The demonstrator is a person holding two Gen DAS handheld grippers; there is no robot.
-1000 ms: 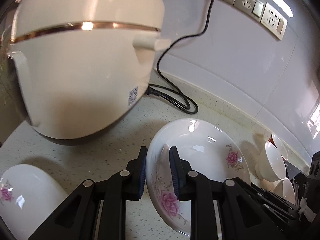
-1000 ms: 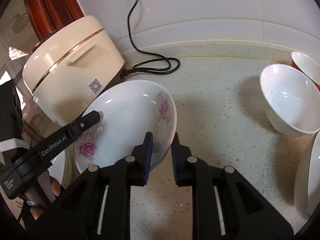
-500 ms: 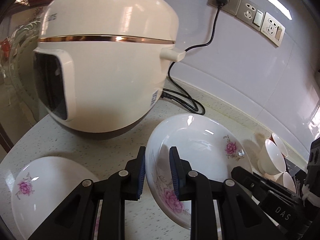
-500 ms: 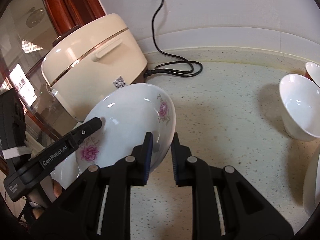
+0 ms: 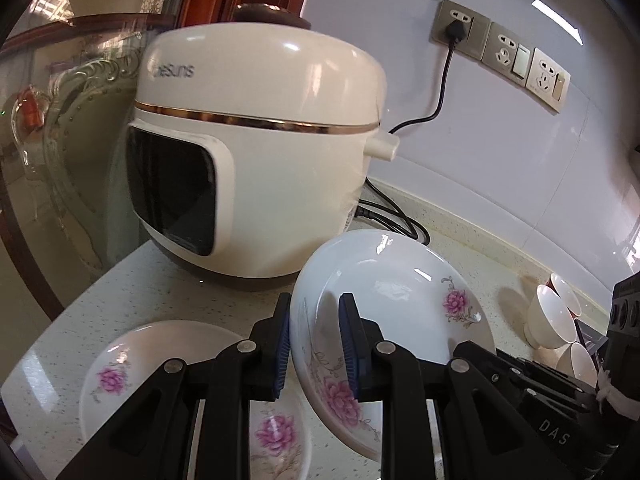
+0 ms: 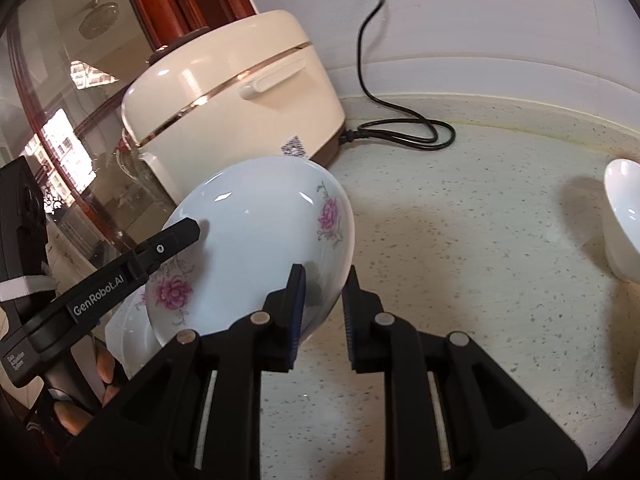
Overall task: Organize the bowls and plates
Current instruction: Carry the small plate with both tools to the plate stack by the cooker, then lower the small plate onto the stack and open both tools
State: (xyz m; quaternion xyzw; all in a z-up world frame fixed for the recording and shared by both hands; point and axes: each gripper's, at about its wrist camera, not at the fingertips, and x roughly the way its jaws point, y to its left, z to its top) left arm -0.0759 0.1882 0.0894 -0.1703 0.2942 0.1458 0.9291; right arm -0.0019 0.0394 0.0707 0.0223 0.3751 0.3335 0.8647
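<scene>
A white plate with pink flowers (image 5: pixel 400 300) hangs tilted above the counter, held from both sides. My left gripper (image 5: pixel 314 344) is shut on its left rim. My right gripper (image 6: pixel 322 312) is shut on the opposite rim of the same plate (image 6: pixel 256 248). One finger of the left gripper (image 6: pixel 168 242) lies across the plate's face in the right wrist view. A second flowered plate (image 5: pixel 152 364) lies flat on the counter, below and to the left of the held one. Its edge (image 6: pixel 128 336) peeks out under the held plate.
A cream rice cooker (image 5: pixel 256 152) stands close behind the plates, its black cord (image 6: pixel 400 136) looped on the speckled counter (image 6: pixel 460 260). White bowls (image 5: pixel 552 316) sit at the right, one large bowl (image 6: pixel 624 232) at the frame edge. A glass panel borders the counter's left end.
Both grippers have pulled back and risen slightly with the plate between them, away from the rice cooker. The plate lying on the counter has come further into view beneath it.
</scene>
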